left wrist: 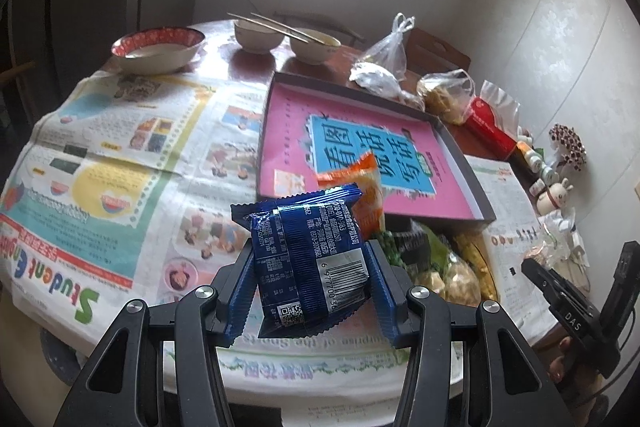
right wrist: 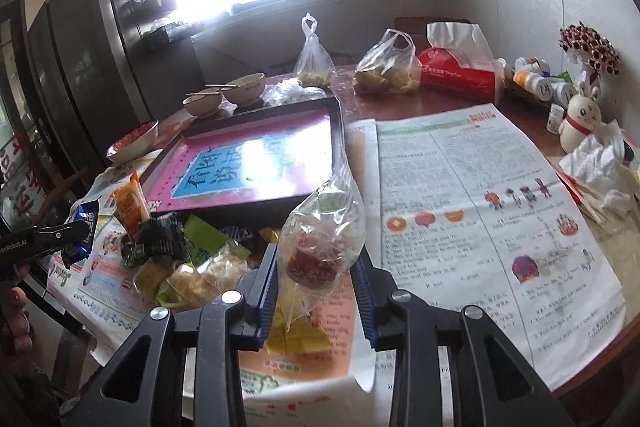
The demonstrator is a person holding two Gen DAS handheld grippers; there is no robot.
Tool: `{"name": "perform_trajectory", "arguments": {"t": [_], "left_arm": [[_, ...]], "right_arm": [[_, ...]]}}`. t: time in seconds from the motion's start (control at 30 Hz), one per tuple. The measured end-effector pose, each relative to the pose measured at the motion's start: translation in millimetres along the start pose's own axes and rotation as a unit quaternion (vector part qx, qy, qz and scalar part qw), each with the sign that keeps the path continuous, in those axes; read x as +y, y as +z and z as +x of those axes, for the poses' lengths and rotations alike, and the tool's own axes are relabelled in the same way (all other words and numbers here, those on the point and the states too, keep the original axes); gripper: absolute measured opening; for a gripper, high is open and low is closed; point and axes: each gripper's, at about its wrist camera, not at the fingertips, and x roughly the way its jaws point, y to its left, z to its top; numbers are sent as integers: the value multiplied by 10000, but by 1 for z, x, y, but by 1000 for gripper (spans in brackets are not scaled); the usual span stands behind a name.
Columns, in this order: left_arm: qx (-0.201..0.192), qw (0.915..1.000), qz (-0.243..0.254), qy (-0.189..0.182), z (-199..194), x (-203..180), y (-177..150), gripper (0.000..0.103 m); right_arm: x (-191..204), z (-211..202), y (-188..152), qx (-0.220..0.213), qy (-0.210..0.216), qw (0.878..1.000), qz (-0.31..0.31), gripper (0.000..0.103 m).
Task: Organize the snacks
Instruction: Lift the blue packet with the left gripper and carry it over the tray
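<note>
Snacks are split between the two grippers and a loose pile just in front of the dark tray with the pink book. The left gripper is clamped on a blue snack packet, lifted clear of the newspaper, short of the tray's near edge. The right gripper, fingers fairly close together, pinches a clear plastic bag holding something red, beside the tray's near corner.
</note>
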Motion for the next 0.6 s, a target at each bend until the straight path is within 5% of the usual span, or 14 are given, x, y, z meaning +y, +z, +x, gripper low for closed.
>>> {"name": "perform_trajectory", "arguments": {"t": [0.6], "left_arm": [[-402, 9990, -168, 22, 12, 2, 55, 53]], "right_arm": [[24, 23, 41, -170, 233, 9995, -149, 35]]}}
